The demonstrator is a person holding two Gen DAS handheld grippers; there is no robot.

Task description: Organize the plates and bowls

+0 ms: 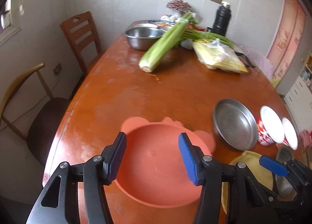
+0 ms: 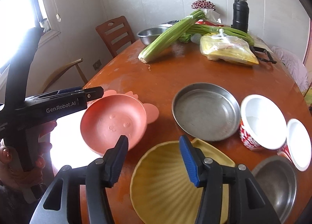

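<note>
Grippers both open, nothing clamped. Left gripper [image 1: 152, 157] hangs over the pink bowl [image 1: 156, 165], jaws spread part-way, pads clear of the bowl's rim, bowl interior showing between them; nothing held. Right gripper [image 2: 154, 160] jaws likewise part-way apart above the yellow ribbed plate [image 2: 167, 185], not pressing on it. In the right wrist view the left gripper's black body reaches in from the left beside the pink bowl, a hand [image 2: 21, 165] wrapped on its handle.

Pink bowl sits on the wooden table [image 1: 136, 91] near its front edge, empty, face pattern embossed inside. Yellow plate just right of it, empty. Steel pan [image 2: 205, 111] behind the yellow plate, empty. Two red-and-white cups [image 2: 261, 124], white insides, just right of the pan. Another steel bowl [image 2: 276, 183] at front right, touching or overlapping the yellow plate, cannot tell which.

Far end: steel mixing bowl [image 1: 144, 35], celery [image 1: 165, 43] leaning on it, yellow bagged packet [image 1: 222, 56], black flask [image 1: 222, 19]. Wooden chair [image 1: 80, 34] at left.
</note>
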